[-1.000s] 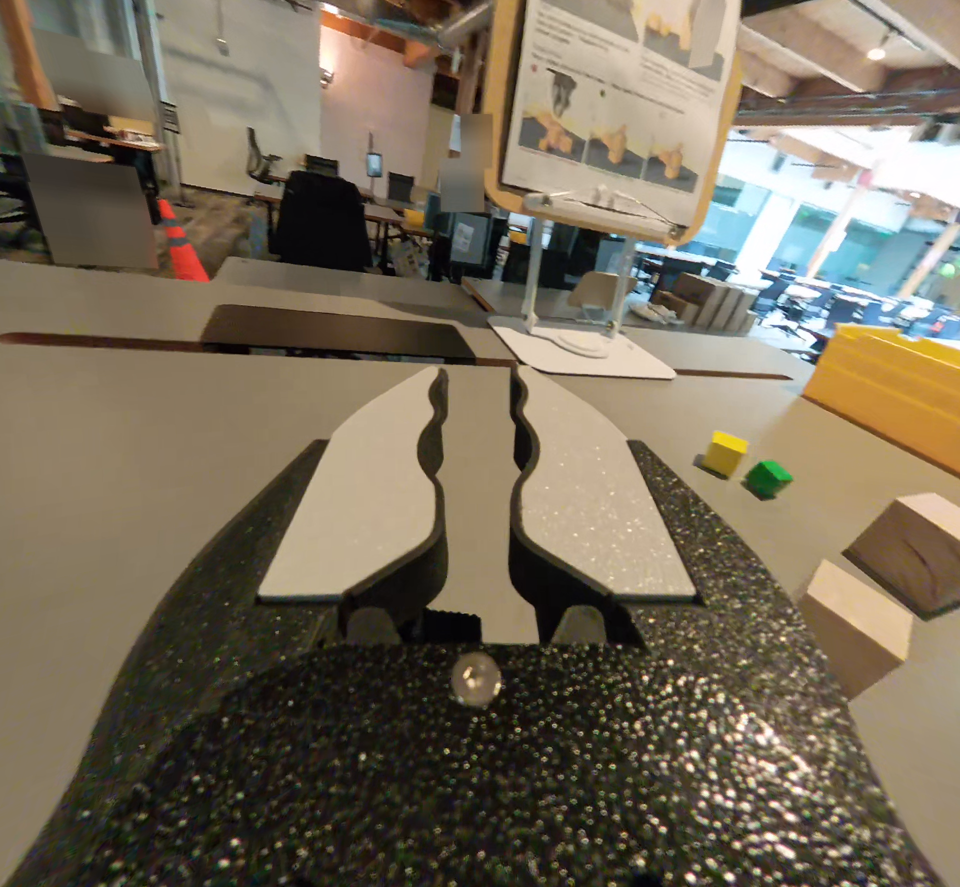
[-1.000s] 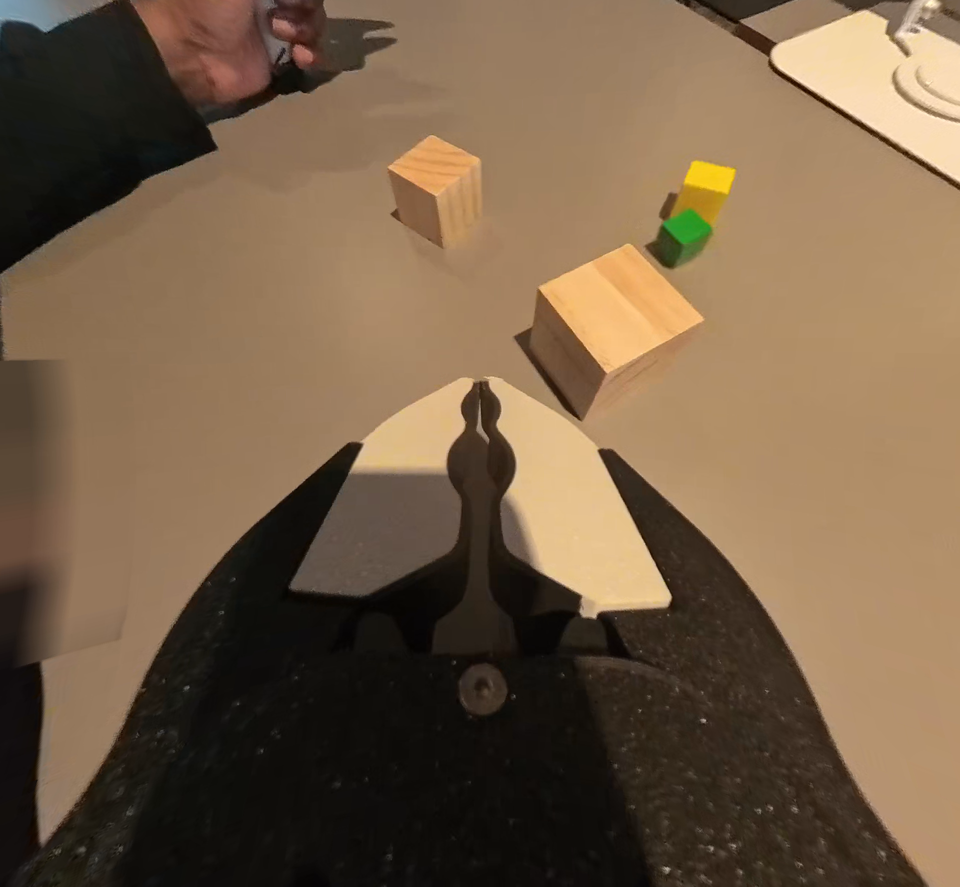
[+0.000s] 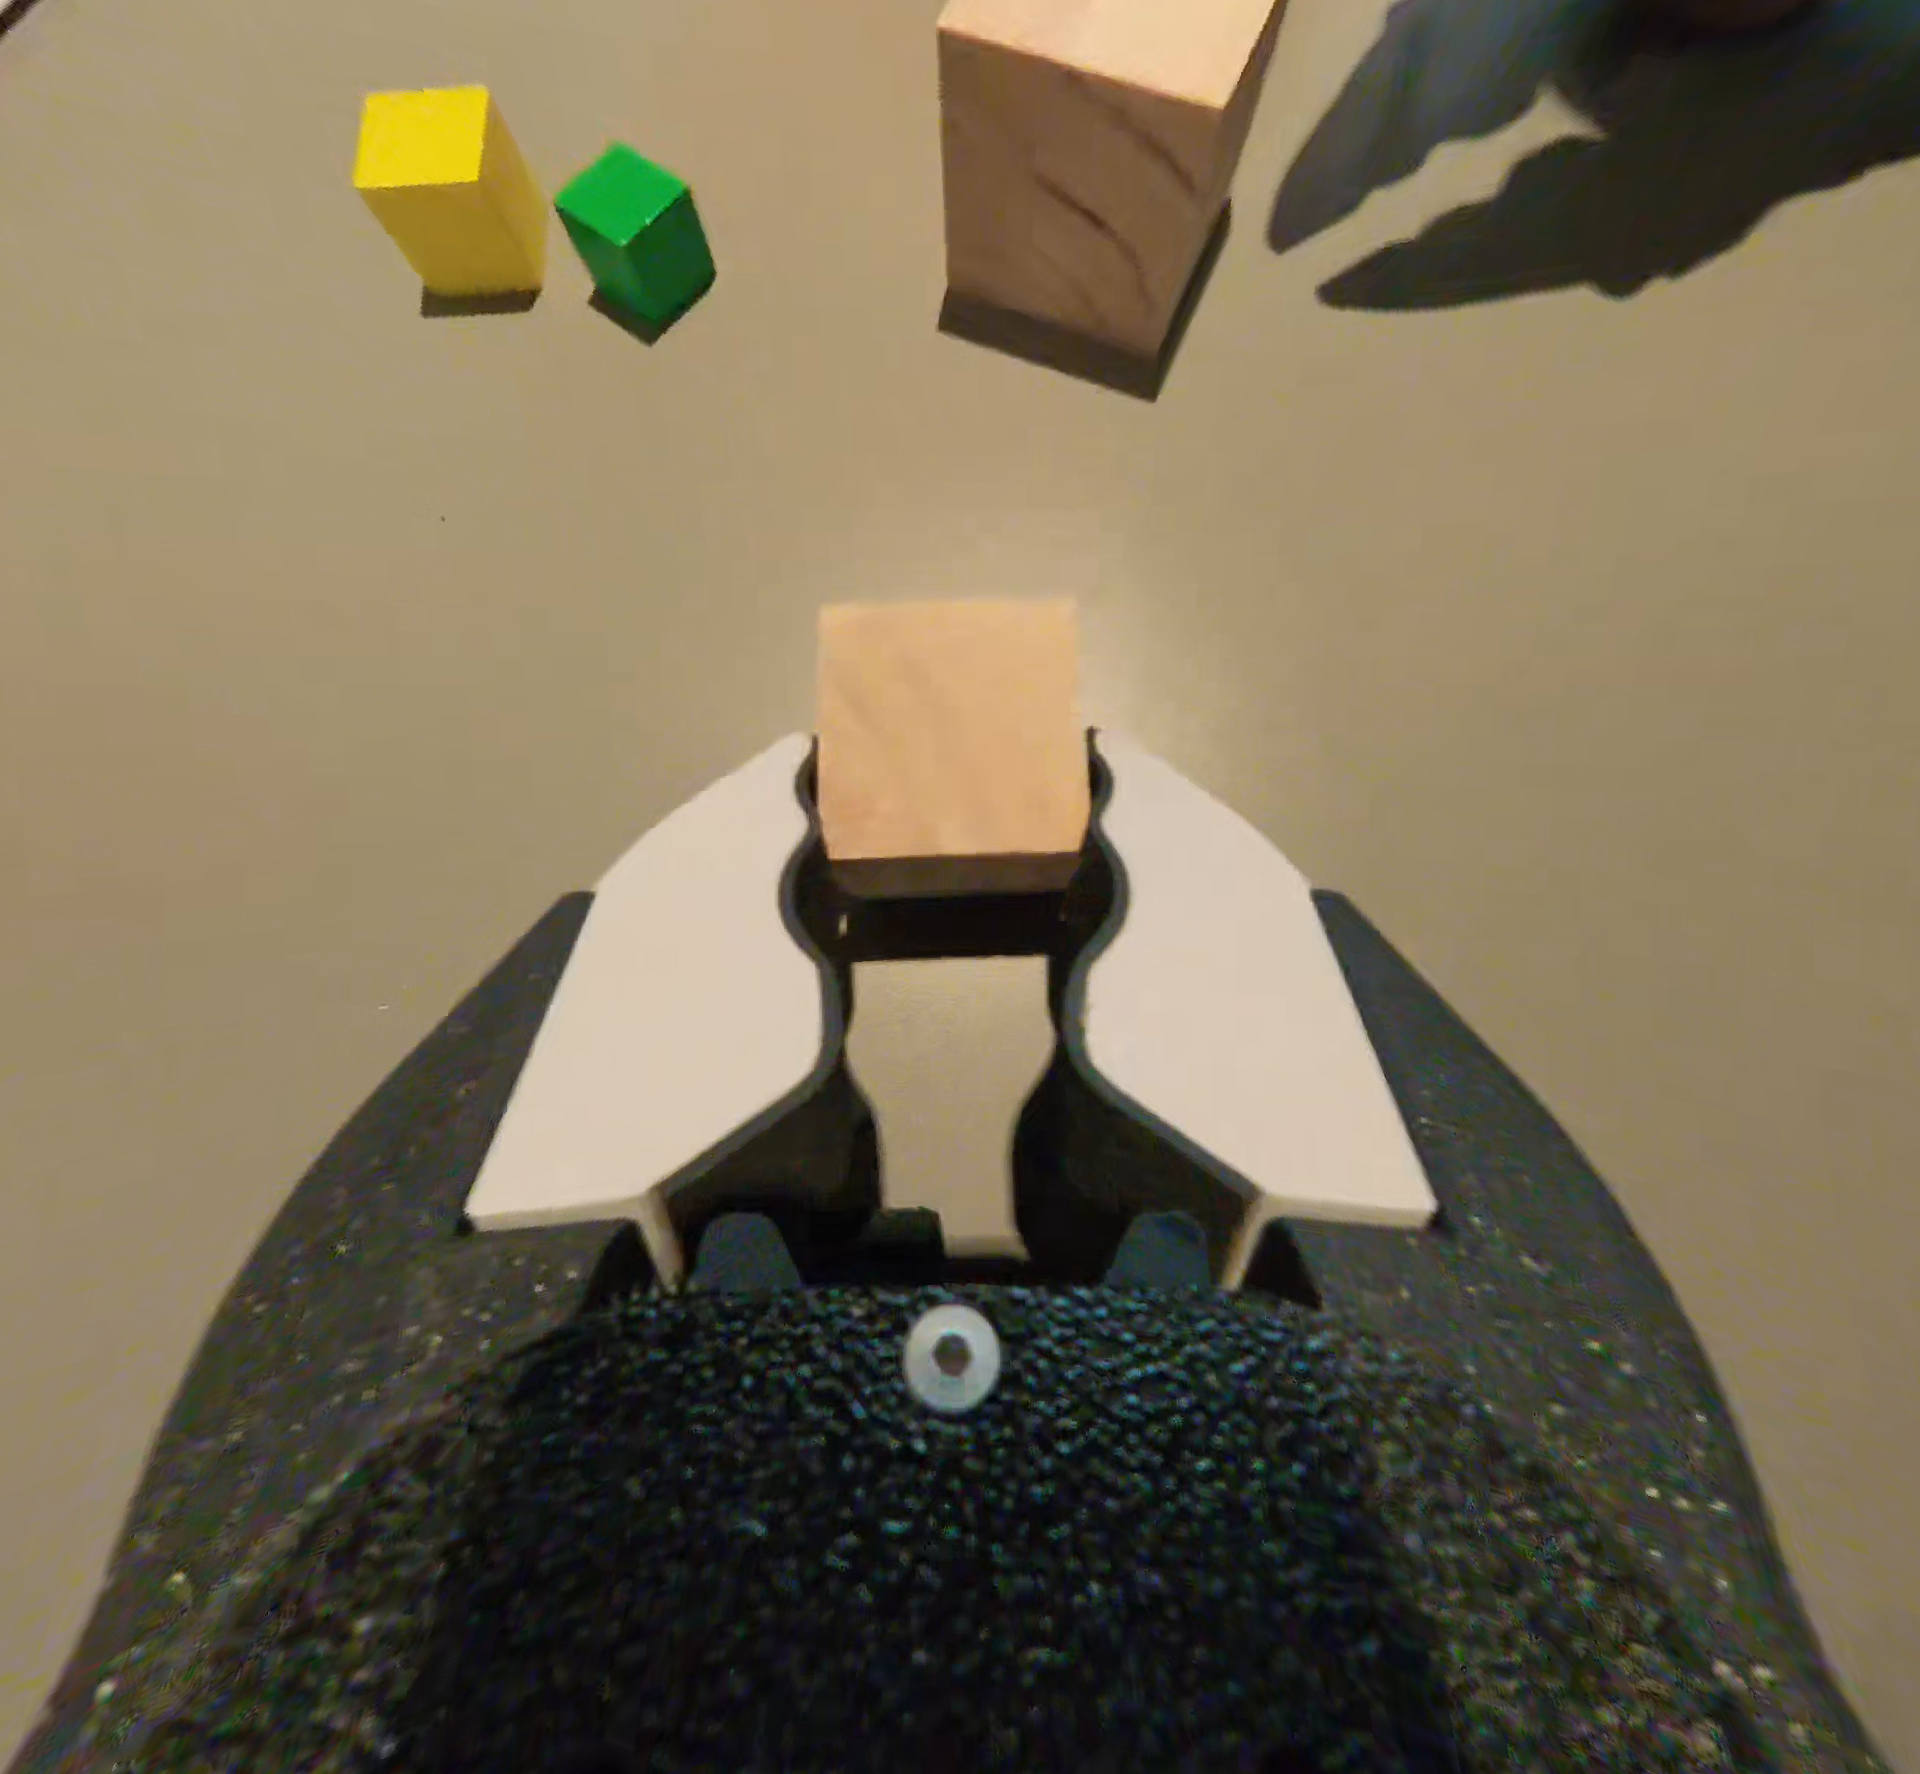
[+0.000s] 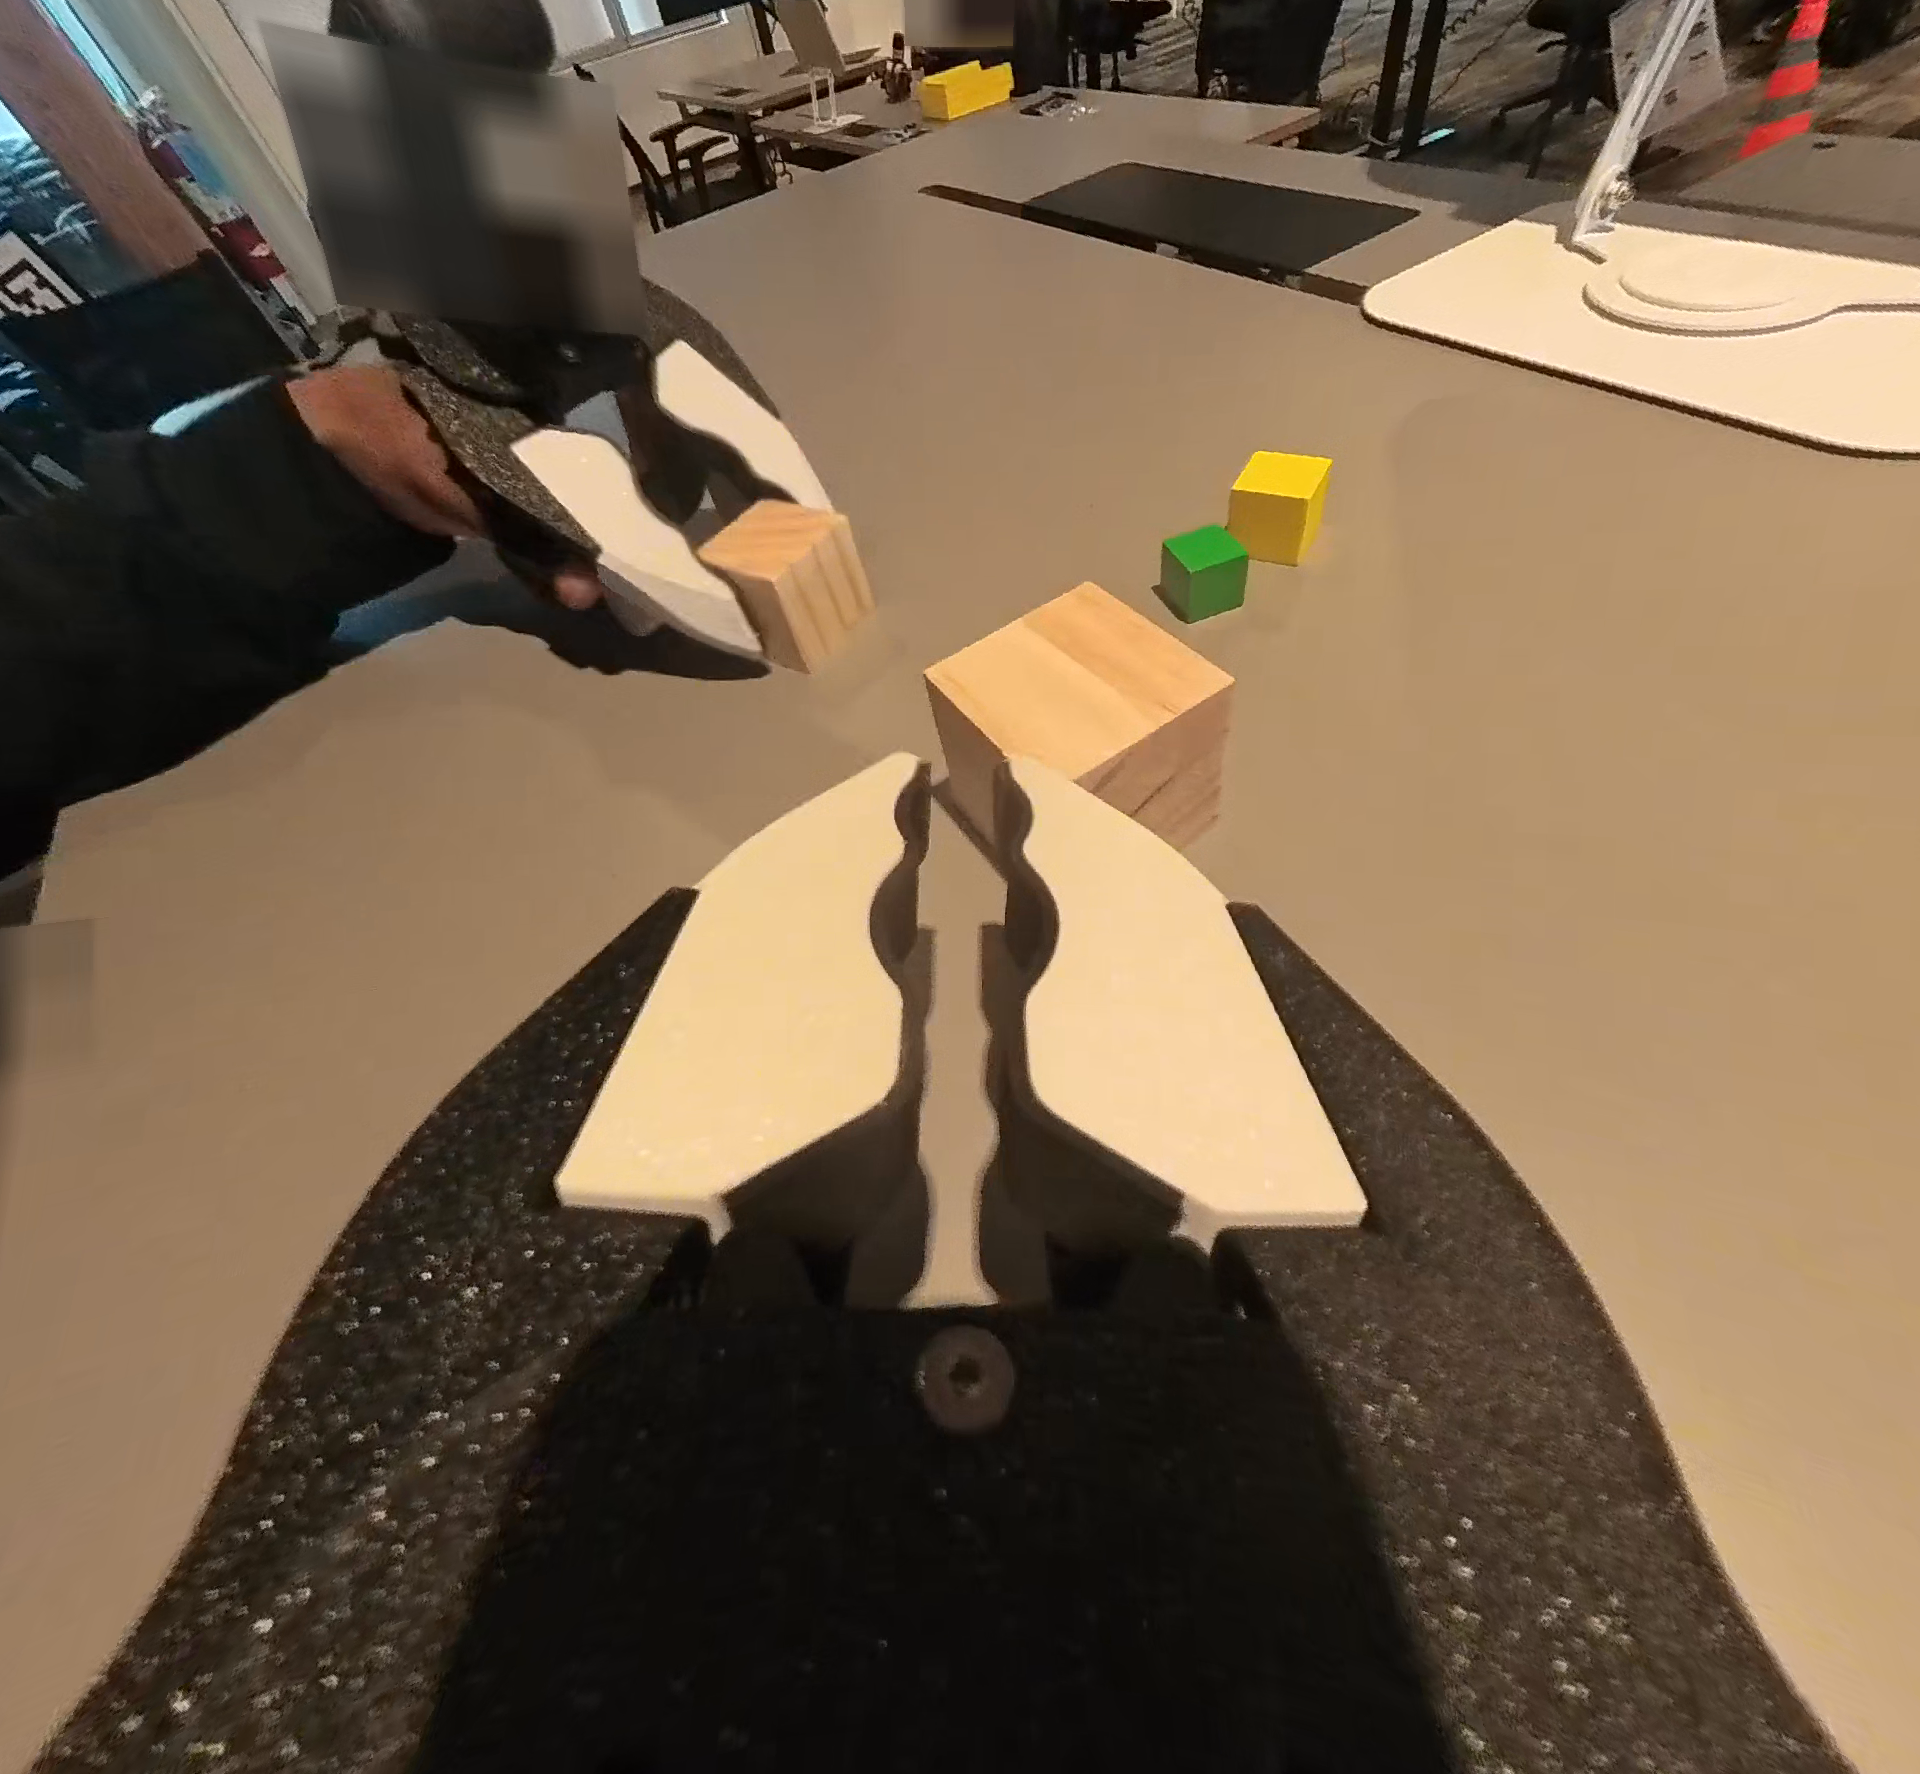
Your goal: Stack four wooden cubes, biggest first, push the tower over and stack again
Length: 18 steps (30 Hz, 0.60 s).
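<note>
My left gripper (image 3: 951, 758) is shut on the medium wooden cube (image 3: 948, 732), gripped between the fingertips low over the grey table; I cannot tell whether it touches. The right wrist view shows this gripper (image 4: 784, 571) with the cube (image 4: 805, 581) at the left. The big wooden cube (image 3: 1112, 103) (image 4: 1081, 696) stands on the table. The yellow cube (image 3: 447, 186) (image 4: 1278, 503) and the smaller green cube (image 3: 636, 228) (image 4: 1203, 571) sit side by side beyond it. My right gripper (image 4: 963, 774) is empty, its fingers slightly parted, with its tips just in front of the big cube.
A white lamp base (image 4: 1662, 342) and a black mat (image 4: 1216, 218) lie at the table's far side. A person's hand and black sleeve (image 4: 156, 581) reach in from the left. Office desks and chairs stand beyond the table. Left tips to right tips: about 15 cm.
My left gripper swung down from facing the room and closed on the medium cube. My right gripper tilted up, came close to the big cube, and its fingers parted slightly.
</note>
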Tool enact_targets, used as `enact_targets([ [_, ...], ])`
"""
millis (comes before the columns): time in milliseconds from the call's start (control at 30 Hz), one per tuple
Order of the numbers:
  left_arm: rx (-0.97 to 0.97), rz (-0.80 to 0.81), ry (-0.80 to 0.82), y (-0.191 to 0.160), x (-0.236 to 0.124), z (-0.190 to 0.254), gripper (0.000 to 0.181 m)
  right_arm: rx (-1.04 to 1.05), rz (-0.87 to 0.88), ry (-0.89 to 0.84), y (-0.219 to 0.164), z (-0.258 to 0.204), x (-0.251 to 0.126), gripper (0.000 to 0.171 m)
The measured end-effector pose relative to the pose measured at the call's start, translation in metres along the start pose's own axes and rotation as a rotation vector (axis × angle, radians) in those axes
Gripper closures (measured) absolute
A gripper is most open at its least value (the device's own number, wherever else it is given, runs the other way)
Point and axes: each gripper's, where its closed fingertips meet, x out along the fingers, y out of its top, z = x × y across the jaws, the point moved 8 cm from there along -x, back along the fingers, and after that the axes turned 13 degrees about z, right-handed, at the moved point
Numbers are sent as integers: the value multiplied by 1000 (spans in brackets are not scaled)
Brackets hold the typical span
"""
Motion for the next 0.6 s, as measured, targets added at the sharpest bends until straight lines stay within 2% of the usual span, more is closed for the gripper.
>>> enact_targets([
  [67, 4, 8, -2, 0, -1, 0, 137, 6, 3, -1, 0, 0, 0, 160],
  [167, 58, 131, -22, 9, -6, 5, 137, 4, 8, -1, 1, 4, 0, 161],
  [267, 57, 249, -80, 25, -4, 6, 137, -87, -72, -56, 5, 17, 0, 161],
  [333, 100, 249, -118, 42, 2, 6, 137, -156, -82, -69, 17, 26, 3, 162],
  [467, 213, 214, -204, 90, 24, 4, 137, -173, 56, -5, 47, 46, 21, 165],
  [600, 264, 140, -276, 122, 59, 1, 137, -133, 233, -5, 51, 67, 34, 171],
])
